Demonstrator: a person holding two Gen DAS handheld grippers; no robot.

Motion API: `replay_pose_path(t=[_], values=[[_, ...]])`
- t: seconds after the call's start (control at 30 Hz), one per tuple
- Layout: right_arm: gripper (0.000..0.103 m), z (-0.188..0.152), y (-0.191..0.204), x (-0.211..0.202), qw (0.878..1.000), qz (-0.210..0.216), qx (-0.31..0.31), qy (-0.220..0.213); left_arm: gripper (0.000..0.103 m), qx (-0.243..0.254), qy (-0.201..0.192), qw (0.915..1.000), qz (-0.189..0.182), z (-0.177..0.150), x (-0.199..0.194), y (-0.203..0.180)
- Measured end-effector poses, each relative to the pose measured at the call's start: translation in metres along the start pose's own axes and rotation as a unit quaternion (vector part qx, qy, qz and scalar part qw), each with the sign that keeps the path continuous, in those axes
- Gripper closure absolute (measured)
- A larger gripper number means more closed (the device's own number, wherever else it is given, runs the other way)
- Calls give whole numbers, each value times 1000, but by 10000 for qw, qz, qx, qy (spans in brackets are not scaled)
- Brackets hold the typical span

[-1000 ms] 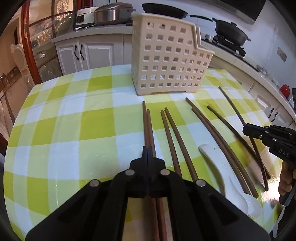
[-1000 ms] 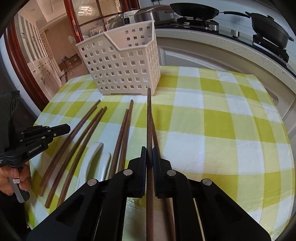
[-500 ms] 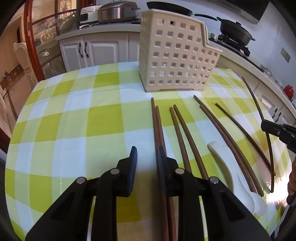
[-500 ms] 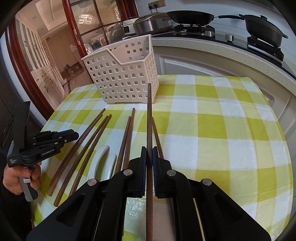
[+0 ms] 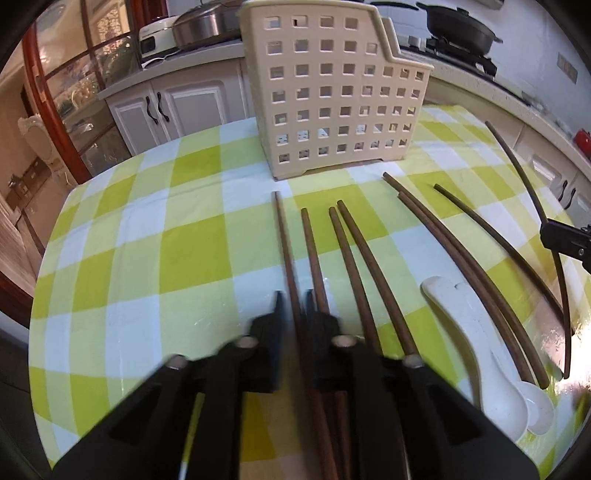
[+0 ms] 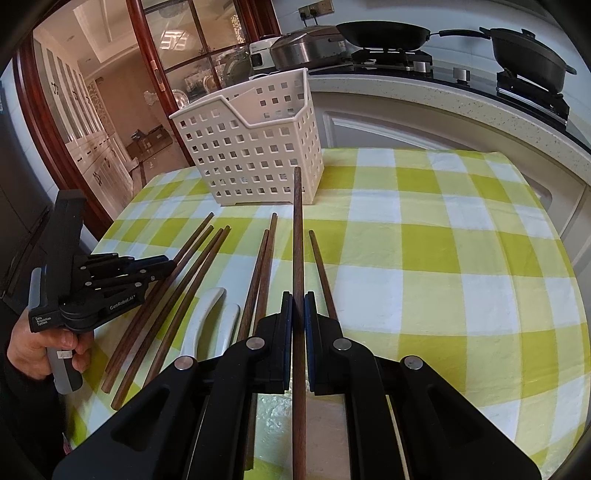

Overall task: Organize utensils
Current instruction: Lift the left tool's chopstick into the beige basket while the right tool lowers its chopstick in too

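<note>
Several brown chopsticks (image 5: pixel 354 258) and two white spoons (image 5: pixel 476 332) lie on the green-checked tablecloth in front of a cream perforated basket (image 5: pixel 332 92). My left gripper (image 5: pixel 293 306) is low over the cloth. Its jaws are closing on the leftmost chopstick (image 5: pixel 284 236), which runs between the blurred fingers. The right wrist view shows it at the left (image 6: pixel 162 266), held by a hand. My right gripper (image 6: pixel 298 299) is shut on one chopstick (image 6: pixel 297 221), lifted off the cloth, its tip toward the basket (image 6: pixel 258 155). The spoons (image 6: pixel 207 314) lie left of it.
The table's far edge runs just behind the basket, with white cabinets (image 5: pixel 177 110) beyond. A counter with a hob, a pan (image 6: pixel 384 33) and a pot (image 6: pixel 528 51) curves along the back right. The cloth's right half (image 6: pixel 461 277) carries nothing.
The left gripper opened, shifted slightly so the leftmost chopstick lies between its fingers, and closed again, now nearer the basket. The right gripper keeps its chopstick, barely moved.
</note>
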State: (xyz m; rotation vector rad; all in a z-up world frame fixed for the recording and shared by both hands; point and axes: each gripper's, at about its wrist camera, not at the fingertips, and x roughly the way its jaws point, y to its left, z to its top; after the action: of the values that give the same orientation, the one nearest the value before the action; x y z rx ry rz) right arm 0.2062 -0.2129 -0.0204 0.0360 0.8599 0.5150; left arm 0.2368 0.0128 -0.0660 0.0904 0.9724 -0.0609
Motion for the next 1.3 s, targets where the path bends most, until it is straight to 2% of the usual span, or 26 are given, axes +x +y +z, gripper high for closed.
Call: replay_pose_path(t=[0.1, 0.4, 0.6, 0.87, 1.1, 1.3], values=[[96, 1, 2, -6, 10000, 14, -32, -64, 96, -69, -56, 9999, -105, 0, -11, 4], [96, 10, 13, -39, 9989, -9, -203, -429, 96, -434, -868, 9948, -302, -16, -92, 28], [96, 13, 22, -57, 9978, -50, -346, -567, 96, -449, -1328, 9898, -246, -21, -142, 29], [96, 18, 26, -77, 9962, -183, -453, -725, 97, -489, -1681, 9841, -309, -17, -177, 32], [96, 45, 24, -83, 9958, -201, -429, -788, 97, -417, -1818, 9818, -358, 14, -188, 29], [96, 105, 32, -96, 9921, -241, -504, -1126, 97, -335, -2237, 9733, -399, 75, -218, 24]])
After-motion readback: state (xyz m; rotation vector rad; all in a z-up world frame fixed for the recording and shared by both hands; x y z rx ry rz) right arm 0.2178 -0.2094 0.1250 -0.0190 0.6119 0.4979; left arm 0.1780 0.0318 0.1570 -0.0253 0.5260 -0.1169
